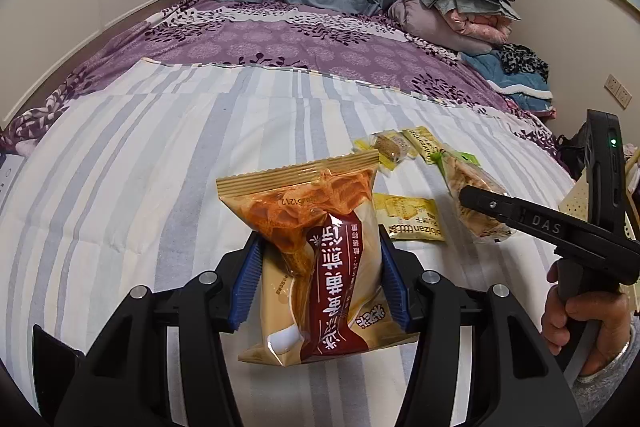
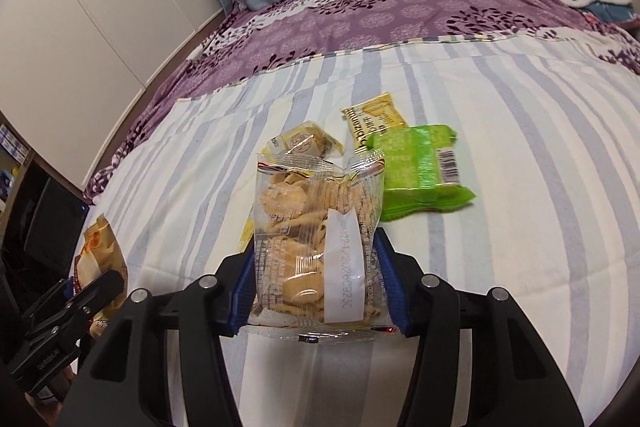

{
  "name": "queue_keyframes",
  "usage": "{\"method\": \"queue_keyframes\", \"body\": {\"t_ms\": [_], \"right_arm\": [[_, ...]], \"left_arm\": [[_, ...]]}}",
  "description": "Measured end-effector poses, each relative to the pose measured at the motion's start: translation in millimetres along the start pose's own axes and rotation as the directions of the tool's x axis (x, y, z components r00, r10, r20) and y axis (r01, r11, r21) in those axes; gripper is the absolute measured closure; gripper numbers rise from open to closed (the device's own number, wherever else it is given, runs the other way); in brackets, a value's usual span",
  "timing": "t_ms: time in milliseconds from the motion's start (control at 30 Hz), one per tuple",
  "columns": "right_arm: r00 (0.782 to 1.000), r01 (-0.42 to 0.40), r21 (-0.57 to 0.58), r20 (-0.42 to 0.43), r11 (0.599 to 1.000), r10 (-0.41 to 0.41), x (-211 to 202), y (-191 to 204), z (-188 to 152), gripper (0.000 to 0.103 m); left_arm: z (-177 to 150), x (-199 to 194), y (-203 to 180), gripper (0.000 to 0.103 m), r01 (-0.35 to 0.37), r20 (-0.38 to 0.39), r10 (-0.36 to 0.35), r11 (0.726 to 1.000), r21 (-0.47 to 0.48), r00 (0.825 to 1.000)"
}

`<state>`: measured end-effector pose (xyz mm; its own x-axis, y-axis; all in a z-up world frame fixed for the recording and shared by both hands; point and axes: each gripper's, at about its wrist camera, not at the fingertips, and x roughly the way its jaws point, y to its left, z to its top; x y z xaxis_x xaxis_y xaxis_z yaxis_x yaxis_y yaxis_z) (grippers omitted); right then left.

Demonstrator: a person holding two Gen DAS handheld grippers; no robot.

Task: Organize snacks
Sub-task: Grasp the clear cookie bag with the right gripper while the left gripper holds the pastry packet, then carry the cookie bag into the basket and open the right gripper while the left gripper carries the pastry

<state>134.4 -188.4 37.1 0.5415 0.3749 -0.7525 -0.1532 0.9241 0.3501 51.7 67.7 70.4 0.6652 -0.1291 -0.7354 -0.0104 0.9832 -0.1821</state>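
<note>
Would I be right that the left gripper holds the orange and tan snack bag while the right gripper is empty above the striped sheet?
Not quite: the right gripper is not empty; the right wrist view shows it shut on a clear cracker bag. The left gripper does hold the orange and tan snack bag.

Left gripper (image 1: 320, 279) and right gripper (image 2: 316, 287) — both clamped, each pinching a packet

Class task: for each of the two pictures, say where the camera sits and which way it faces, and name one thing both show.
Left wrist: on the left gripper, facing along its fingers across the striped bed to the curtain; it grips the orange snack bag; the right hand shows.
Right wrist: on the right gripper, facing likewise, gripping the clear cracker bag.
Shared: the yellow packet.
</note>
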Motion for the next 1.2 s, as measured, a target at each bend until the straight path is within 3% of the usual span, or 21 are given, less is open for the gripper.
{"method": "queue_keyframes", "body": {"t_ms": [367,833,1200], "right_arm": [[0.994,-0.010,0.065,0.106,0.998,0.003,-57,-16,-5,0.050],[0.970,-0.022,0.136,0.241,0.991,-0.011,-133,-45,-16,0.050],[0.930,0.011,0.212,0.357,0.977,-0.088,-192,-79,-28,0.050]], "left_arm": [[4,-19,-21,0.048,0.021,0.029,-0.022,0.999,0.033,0.999],[7,-48,-57,0.048,0.054,0.067,-0.061,0.994,0.095,0.996],[7,-66,-92,0.048,0.085,0.082,-0.099,0.983,0.161,0.992]]}}
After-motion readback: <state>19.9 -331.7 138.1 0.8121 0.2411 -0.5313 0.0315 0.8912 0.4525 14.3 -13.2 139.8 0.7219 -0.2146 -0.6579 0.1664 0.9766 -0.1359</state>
